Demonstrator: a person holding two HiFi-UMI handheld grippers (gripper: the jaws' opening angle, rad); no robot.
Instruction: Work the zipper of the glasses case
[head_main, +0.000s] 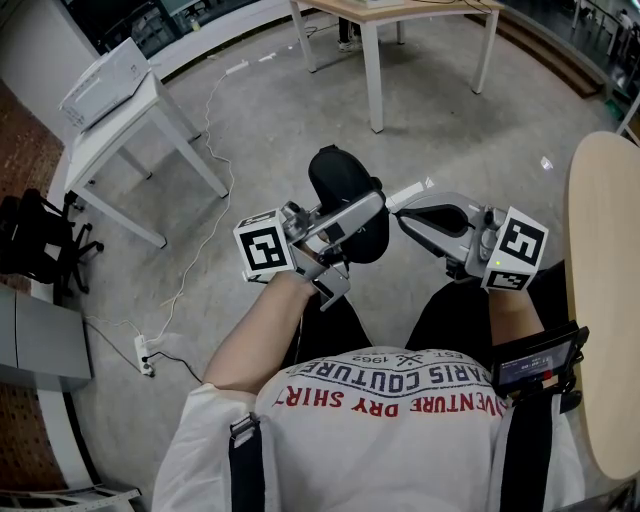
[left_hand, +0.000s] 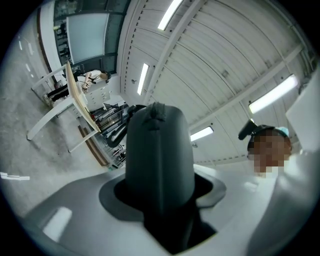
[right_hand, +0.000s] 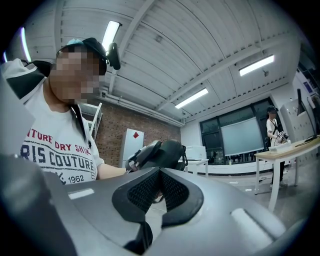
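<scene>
The black glasses case is held in the air above the person's lap, with my left gripper shut on it. In the left gripper view the case stands up between the jaws and fills the middle. My right gripper points at the case from the right, its tips close to the case's right edge. In the right gripper view the jaws meet at their tips, with the case just beyond them. No zipper pull shows in any view, and I cannot tell whether anything thin is pinched.
A white table with a white box on it stands at the upper left, and a wooden-topped table stands ahead. A round pale tabletop is close on the right. A power strip and cable lie on the floor at left.
</scene>
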